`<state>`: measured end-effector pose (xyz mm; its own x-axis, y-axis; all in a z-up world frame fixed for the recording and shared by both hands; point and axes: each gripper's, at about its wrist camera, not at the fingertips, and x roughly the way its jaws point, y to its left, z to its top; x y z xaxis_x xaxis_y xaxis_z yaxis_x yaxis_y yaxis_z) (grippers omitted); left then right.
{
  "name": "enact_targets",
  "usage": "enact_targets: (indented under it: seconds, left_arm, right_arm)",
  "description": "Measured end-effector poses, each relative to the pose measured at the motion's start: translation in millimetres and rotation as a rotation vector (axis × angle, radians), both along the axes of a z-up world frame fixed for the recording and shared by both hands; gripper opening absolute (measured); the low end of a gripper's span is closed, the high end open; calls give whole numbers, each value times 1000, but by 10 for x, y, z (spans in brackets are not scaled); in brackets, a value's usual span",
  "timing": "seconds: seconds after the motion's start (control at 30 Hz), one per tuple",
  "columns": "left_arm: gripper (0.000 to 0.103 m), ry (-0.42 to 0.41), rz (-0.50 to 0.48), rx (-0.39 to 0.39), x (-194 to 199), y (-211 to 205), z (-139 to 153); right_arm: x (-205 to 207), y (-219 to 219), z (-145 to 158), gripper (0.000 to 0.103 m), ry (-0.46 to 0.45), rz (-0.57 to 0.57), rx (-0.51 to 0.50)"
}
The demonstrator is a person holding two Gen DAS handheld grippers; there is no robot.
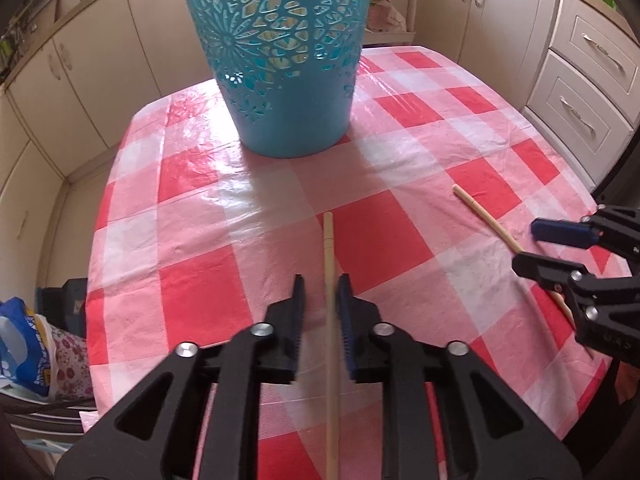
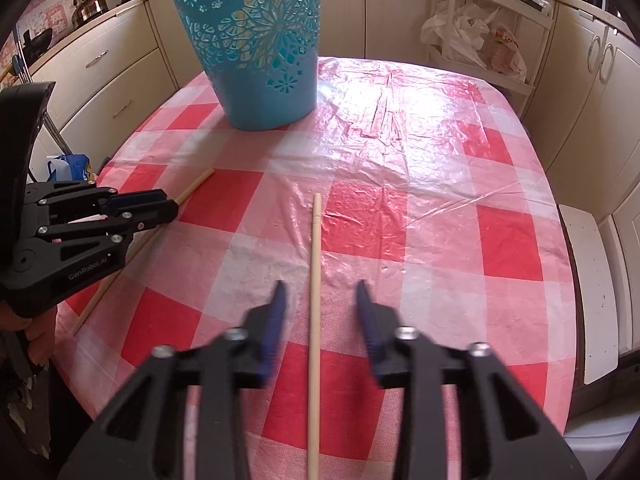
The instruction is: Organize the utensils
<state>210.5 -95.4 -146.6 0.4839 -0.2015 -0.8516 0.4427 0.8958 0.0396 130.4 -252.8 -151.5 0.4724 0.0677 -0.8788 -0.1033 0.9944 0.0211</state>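
Left chopstick: a thin pale wooden stick [image 1: 329,280] lying flat on the checked counter [image 1: 192,280], running lengthwise between the fingers [image 1: 298,304] of my left gripper [image 1: 322,300].
Left grip: my fingers straddle it with a narrow gap on one side; the stick looks close against the other pad, but I judge it not yet clamped.
Right chopstick: a second stick [image 2: 315,280] lies flat on the counter, well clear of the first, centred between the fingers of my right gripper [image 2: 320,300].
Right grip: released, fingers standing wide with daylight on both sides of the stick.
Handling: I expect both to be very light, stiff, smooth and round, so apt to roll or twist out of a pinch; not fragile.
Where to hold: around mid-length, pads square across the shaft and low to the cloth, since it sits flush on the surface.
Surface: the plastic cloth is glossy and wrinkled; a stick may skid on it as I close.
Destination: the blue cut-out basket [image 2: 256,40] stands upright at the far end, nothing between it and the sticks.
Obstacles: its tall rim needs a lift and tip; my two grippers are near each other.
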Motion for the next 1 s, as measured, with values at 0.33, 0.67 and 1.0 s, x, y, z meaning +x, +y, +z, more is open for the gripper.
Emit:
enact_targets:
  seconds: [0.33,0.67,1.0]
  left_arm:
    - [22,-25,-5,-26,-37,62,-2]
    - [5,-43,-61,-12,-135,-43,7]
    - [32,-59,-8,-8,-95,27,-3]
  right_arm:
    - [-64,239,-46,6,-38,56,-112]
    - [-12,-14,49,6,-22,-21,59]
    - [-16,87,-23,7,-2,18,-62]
